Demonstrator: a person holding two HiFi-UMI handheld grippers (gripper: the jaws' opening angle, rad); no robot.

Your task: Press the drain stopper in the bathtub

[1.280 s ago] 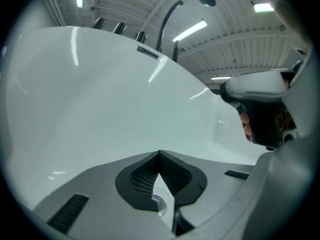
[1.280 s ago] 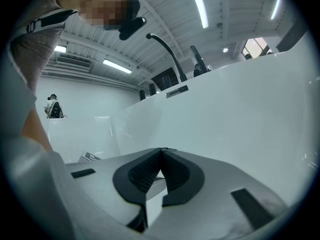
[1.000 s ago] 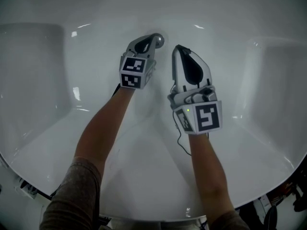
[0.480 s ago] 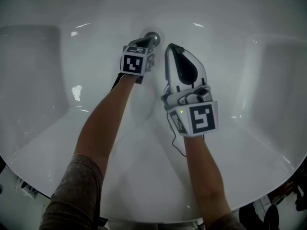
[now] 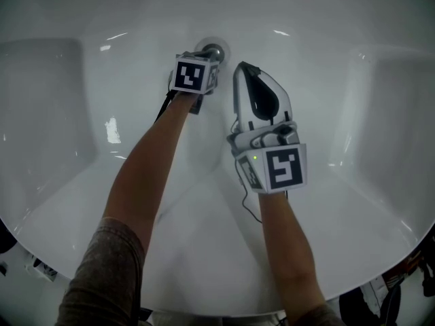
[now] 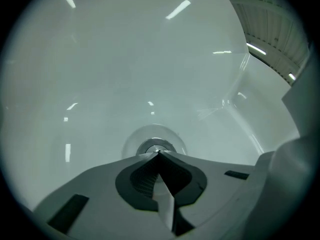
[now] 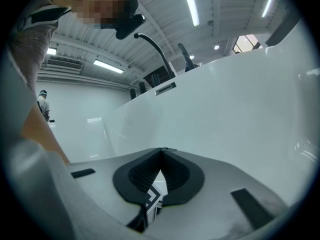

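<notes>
Drain stopper (image 6: pixel 157 147): lying just ahead of left gripper (image 6: pixel 159 155) tips; this arm is nearer.
Jaws: both pairs pressing together, empty; right gripper (image 5: pixel 242 70) hanging beside.

Left hand-held gripper (image 6: pixel 159 154) farther forward, tips at drain stopper (image 5: pixel 213 49).

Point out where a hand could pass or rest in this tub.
Bare bathtub floor lies left of the left forearm, to the left wall, and right of the right tool, to the right wall. The slope beyond the drain stopper is bare. Crowded at the stopper: the shut left tool points at it, the right tool close beside.
</notes>
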